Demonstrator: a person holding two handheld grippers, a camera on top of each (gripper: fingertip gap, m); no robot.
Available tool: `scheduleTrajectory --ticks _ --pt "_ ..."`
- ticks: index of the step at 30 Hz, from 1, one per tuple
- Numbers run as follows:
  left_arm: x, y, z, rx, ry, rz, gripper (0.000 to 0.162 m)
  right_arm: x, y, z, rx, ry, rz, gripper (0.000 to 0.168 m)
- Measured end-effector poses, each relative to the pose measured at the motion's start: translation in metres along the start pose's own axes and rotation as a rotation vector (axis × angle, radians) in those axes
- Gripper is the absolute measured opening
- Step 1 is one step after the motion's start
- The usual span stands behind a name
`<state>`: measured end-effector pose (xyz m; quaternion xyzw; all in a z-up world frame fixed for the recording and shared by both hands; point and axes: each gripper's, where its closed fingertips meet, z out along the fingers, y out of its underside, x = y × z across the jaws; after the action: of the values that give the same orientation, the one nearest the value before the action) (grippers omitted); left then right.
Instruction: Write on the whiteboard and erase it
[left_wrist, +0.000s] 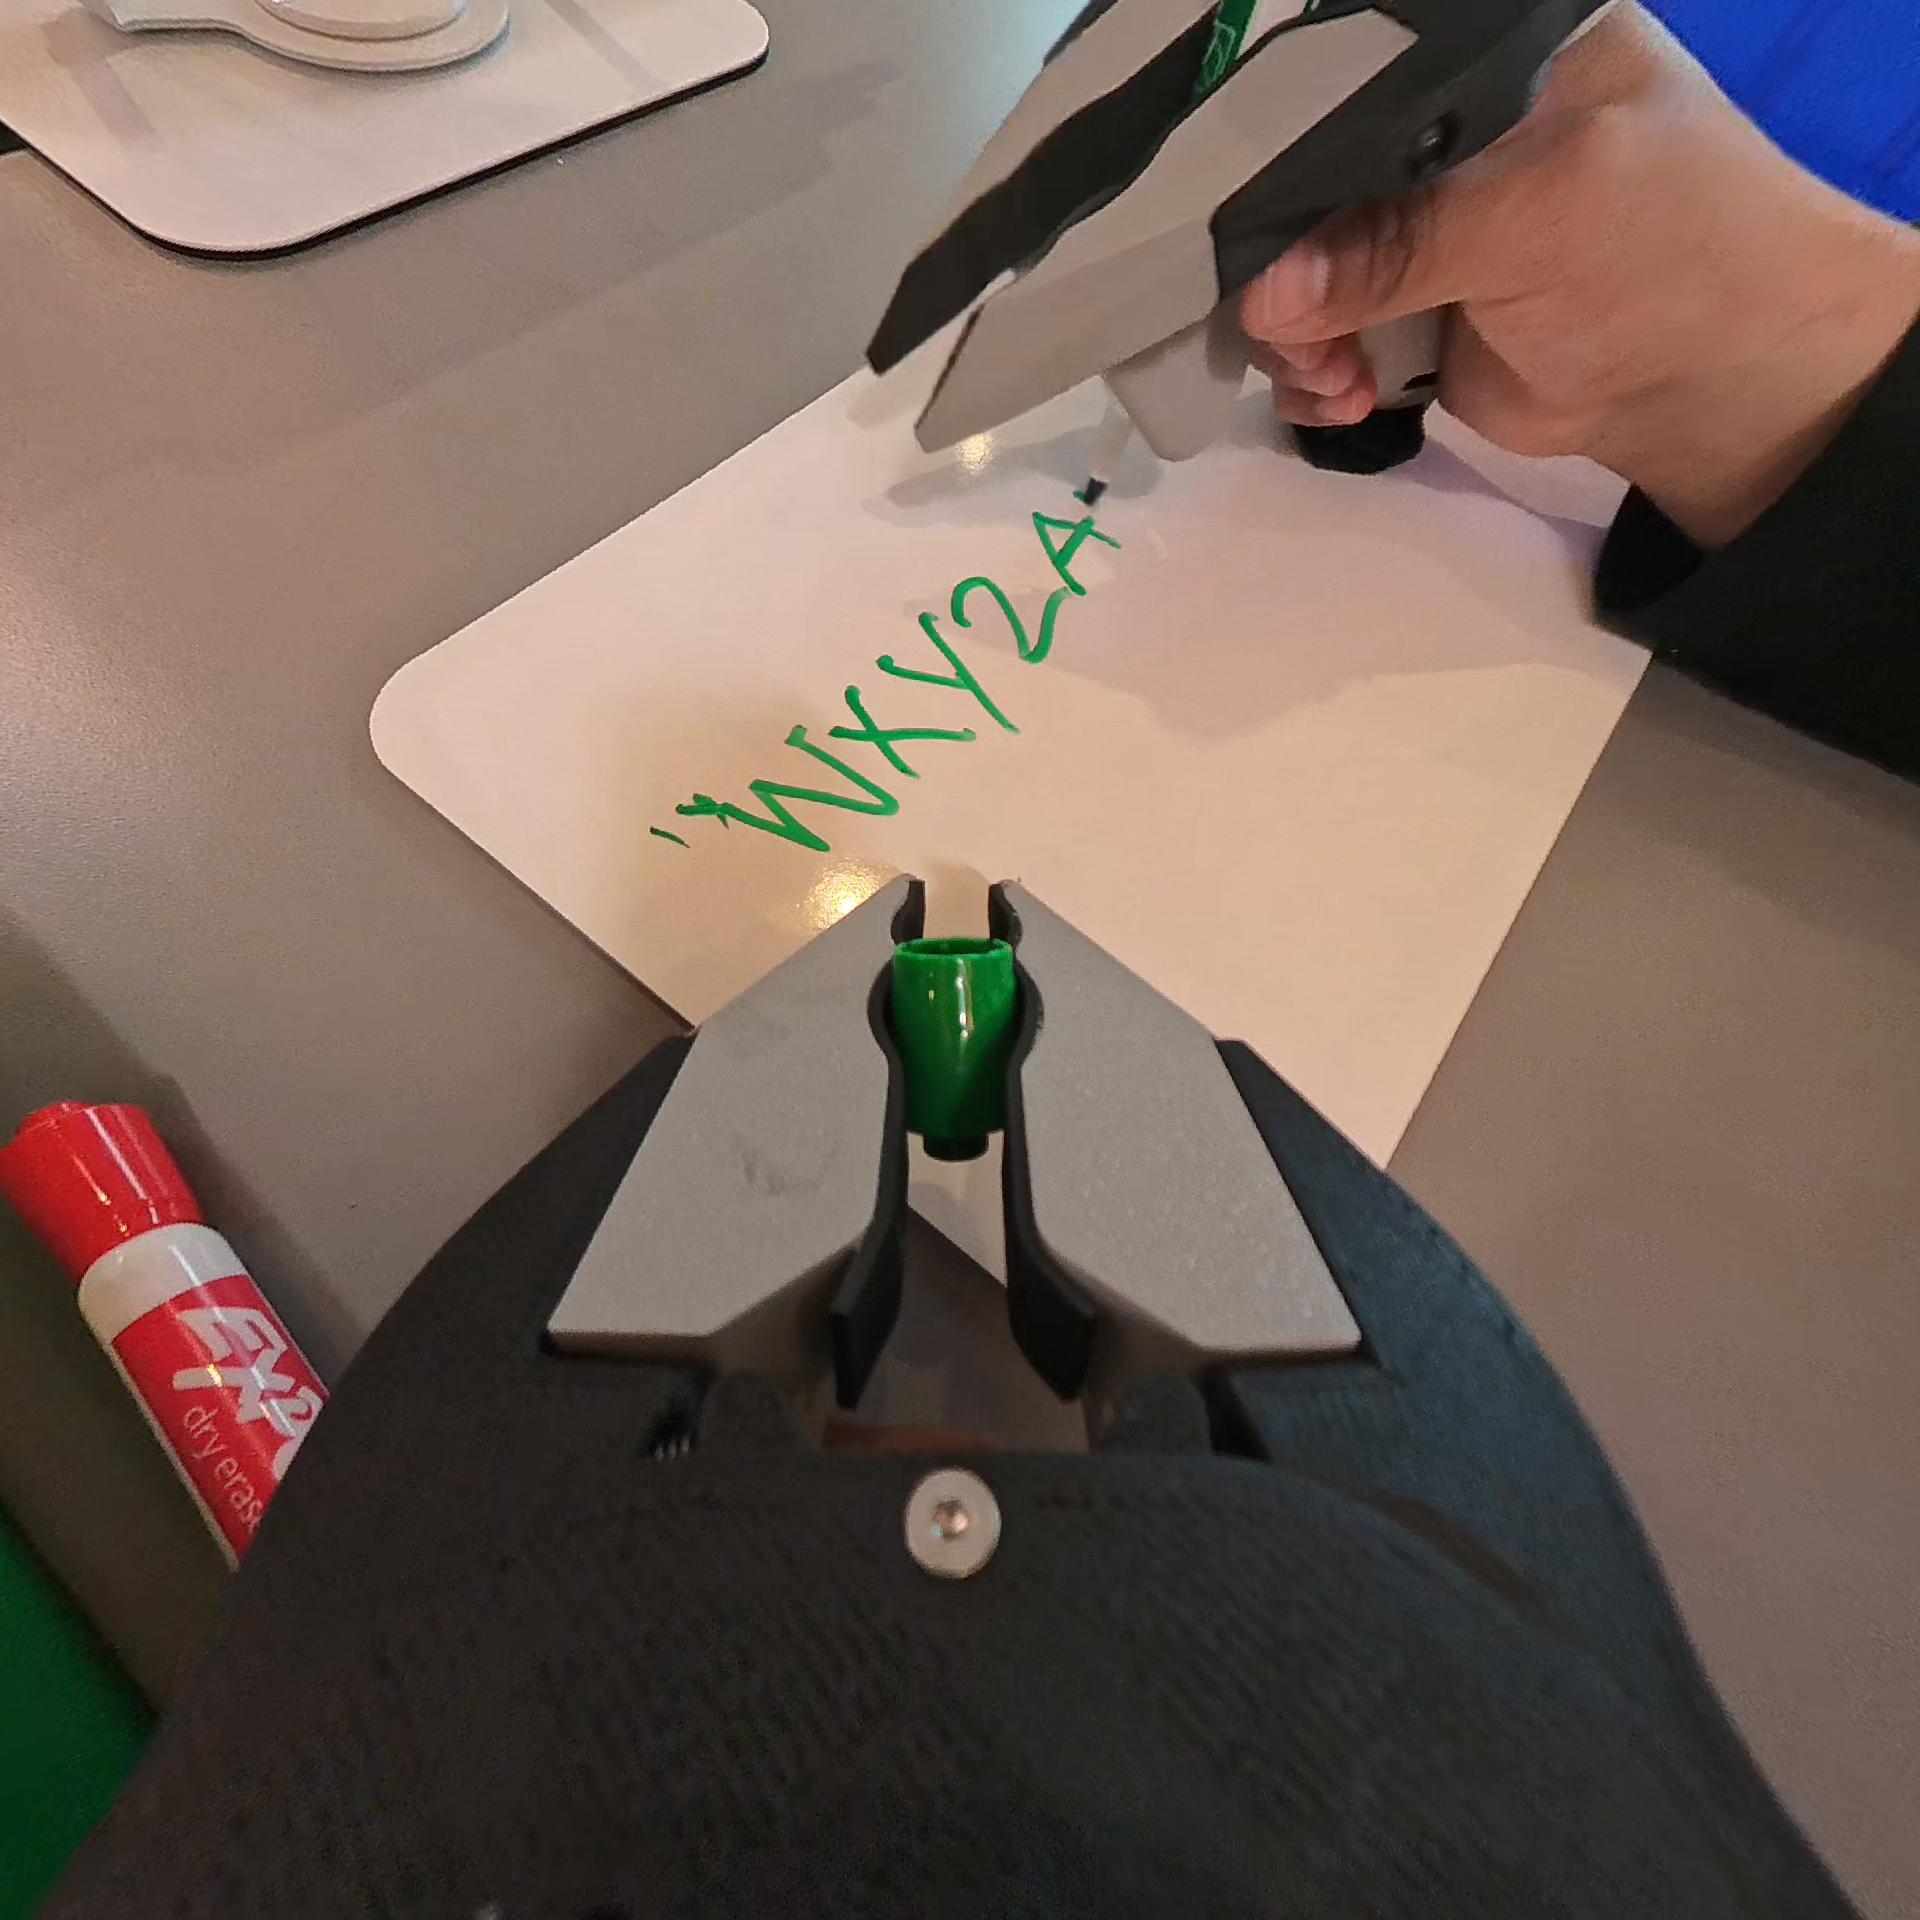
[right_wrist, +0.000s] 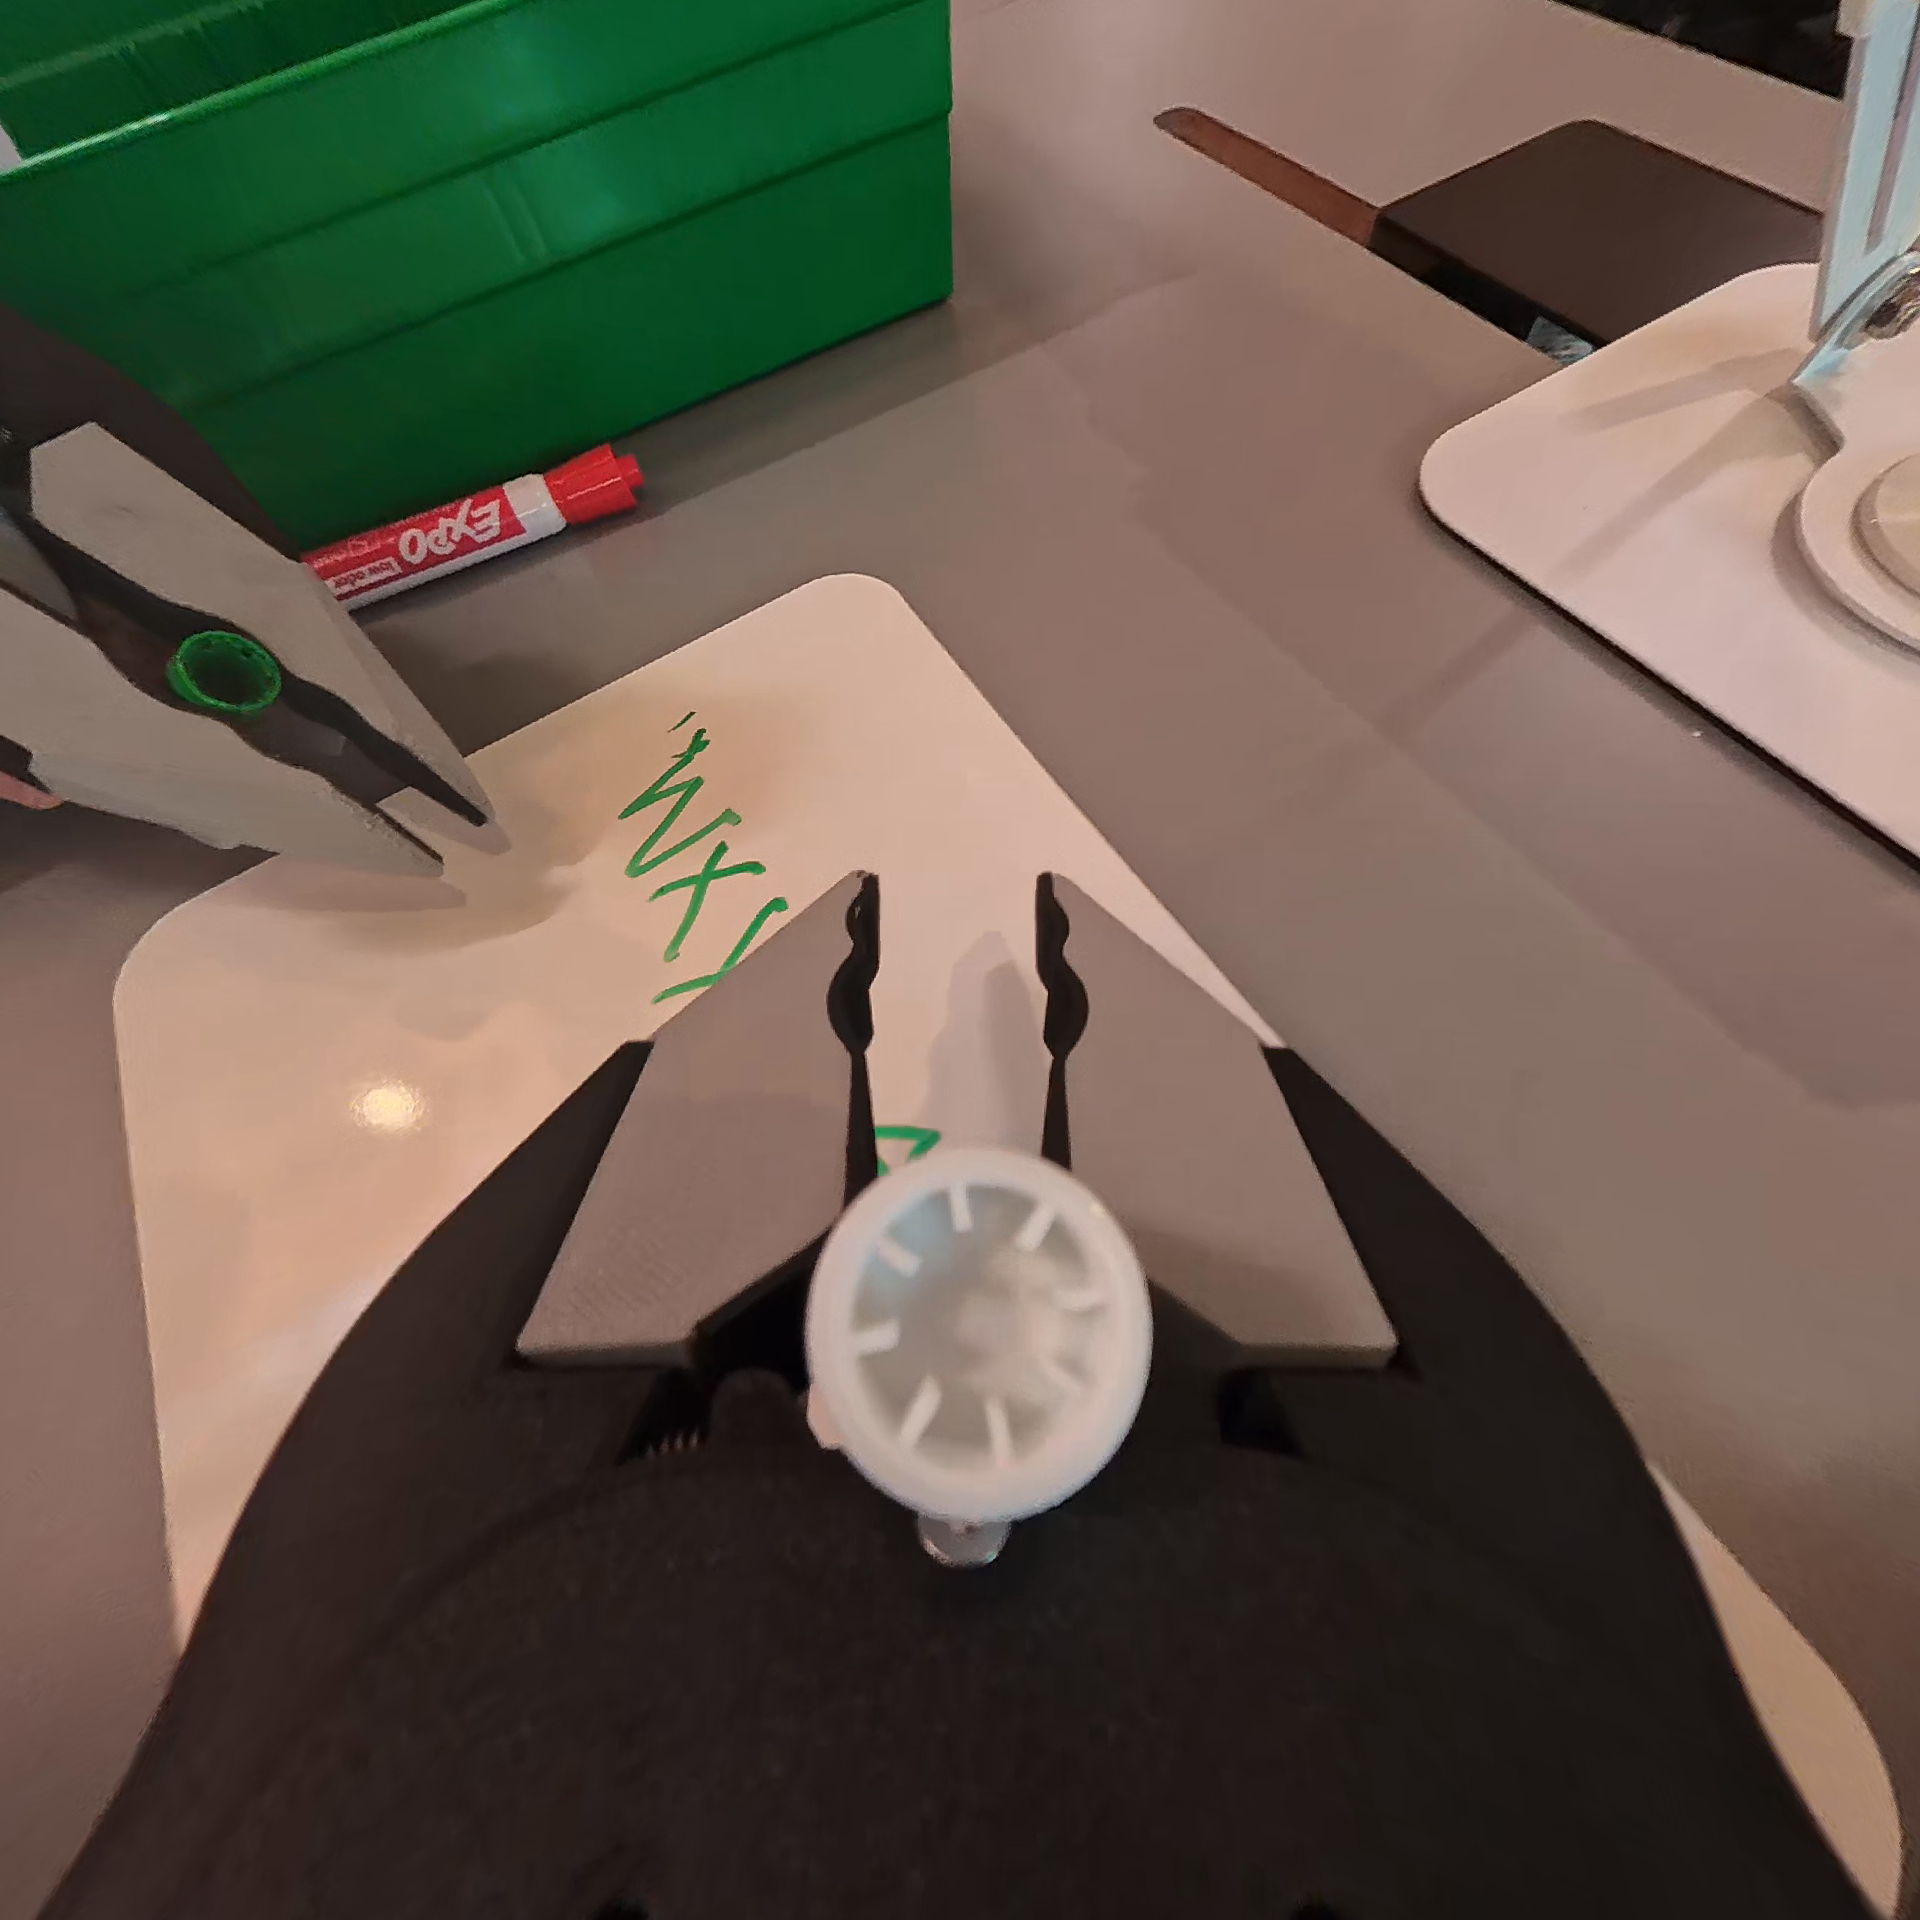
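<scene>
A white whiteboard (left_wrist: 1247, 831) lies flat on the grey table and bears a line of green writing (left_wrist: 914, 727). My left gripper (left_wrist: 956, 894) is shut on a green marker cap (left_wrist: 951, 1039) and hovers at the board's near edge. My right gripper (left_wrist: 909, 400), held by a hand (left_wrist: 1558, 260), is shut on a marker whose tip (left_wrist: 1096, 483) touches the board at the far end of the writing. In the right wrist view, my right gripper (right_wrist: 954, 883) holds the marker, and its white rear end (right_wrist: 977, 1330) faces the camera. The left gripper (right_wrist: 462, 840) and cap (right_wrist: 223, 673) are at the left.
A red capped marker (right_wrist: 468, 530) lies on the table beside a green bin (right_wrist: 520, 208), also seen in the left wrist view (left_wrist: 156, 1299). A second white pad (right_wrist: 1610, 540) with a metal stand (right_wrist: 1870, 260) on it sits beyond the whiteboard. Tip to tip, the grippers are about 12 cm apart.
</scene>
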<state>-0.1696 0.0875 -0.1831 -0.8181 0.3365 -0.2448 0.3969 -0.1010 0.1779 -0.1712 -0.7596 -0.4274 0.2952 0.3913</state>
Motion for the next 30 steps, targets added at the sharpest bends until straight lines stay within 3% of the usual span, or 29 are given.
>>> scheduleTrajectory --ticks 8,15,24,27,30 --pt "0.0 0.0 0.0 0.001 0.001 0.0 0.01 -0.019 0.01 -0.007 -0.048 -0.063 -0.002 0.028" --pt "0.0 0.0 0.0 -0.002 0.001 0.003 0.01 -0.005 -0.007 -0.012 0.053 0.019 -0.011 0.028" --pt "0.001 0.001 0.001 -0.007 -0.002 0.009 0.01 0.002 -0.003 0.001 0.011 0.057 -0.041 0.028" --pt "0.001 0.001 0.001 -0.008 -0.002 0.009 0.01 0.016 0.001 -0.002 -0.025 0.142 -0.041 0.027" --pt "0.001 0.0 0.001 -0.007 -0.001 0.009 0.01 0.012 0.003 -0.005 -0.025 0.089 0.003 0.028"
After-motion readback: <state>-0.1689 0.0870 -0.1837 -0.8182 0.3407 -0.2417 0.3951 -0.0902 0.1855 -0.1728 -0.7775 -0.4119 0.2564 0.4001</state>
